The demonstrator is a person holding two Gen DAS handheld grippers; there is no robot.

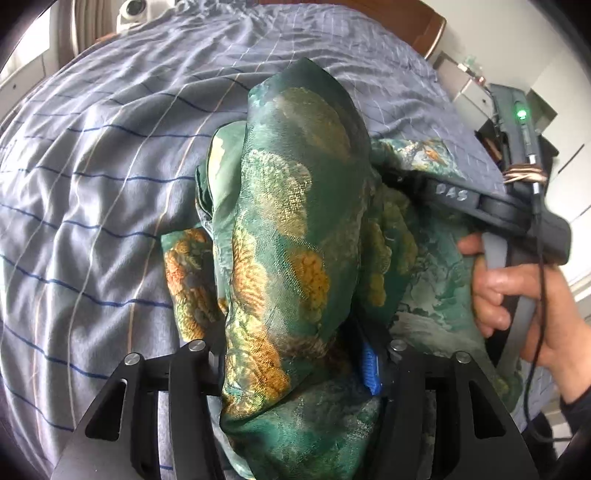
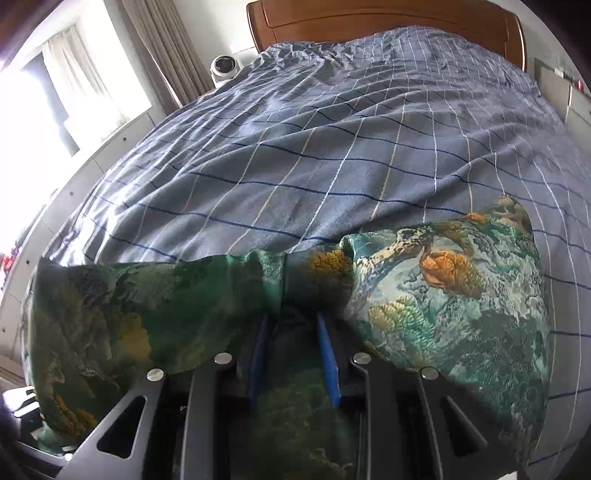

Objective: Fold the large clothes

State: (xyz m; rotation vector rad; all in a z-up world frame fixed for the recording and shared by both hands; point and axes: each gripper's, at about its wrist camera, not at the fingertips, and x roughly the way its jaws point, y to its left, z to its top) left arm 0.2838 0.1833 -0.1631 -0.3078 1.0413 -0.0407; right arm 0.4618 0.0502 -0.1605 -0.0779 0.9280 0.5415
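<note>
A grey-blue checked bedspread (image 1: pixel 110 155) covers the bed, wrinkled, with thin dark and pale lines. On its near part lies the green garment (image 1: pixel 295 221), a shiny cloth printed with orange and gold coral shapes, bunched in a heap rather than flat.

The left gripper (image 1: pixel 295 365) points down at the heap from the near edge. A thick fold of the garment rises between its fingers and drapes over them; the jaws stand partly spread, and whether the pads press the cloth cannot be told, since the fabric hides them. Only one blue pad (image 1: pixel 371 373) shows on the right side.

Further right, the right gripper (image 2: pixel 293 354) is held by a hand (image 1: pixel 517 295) around its grey handle, a green light glowing on its body. From its own camera, its blue pads (image 2: pixel 328 362) sit close together, pinching a gathered ridge of the garment, which spreads out to both sides of the jaws.

A wooden headboard (image 2: pixel 388 22) stands at the far end, and a white dome camera (image 2: pixel 225 68) sits far left by the curtains (image 2: pixel 162 44).
</note>
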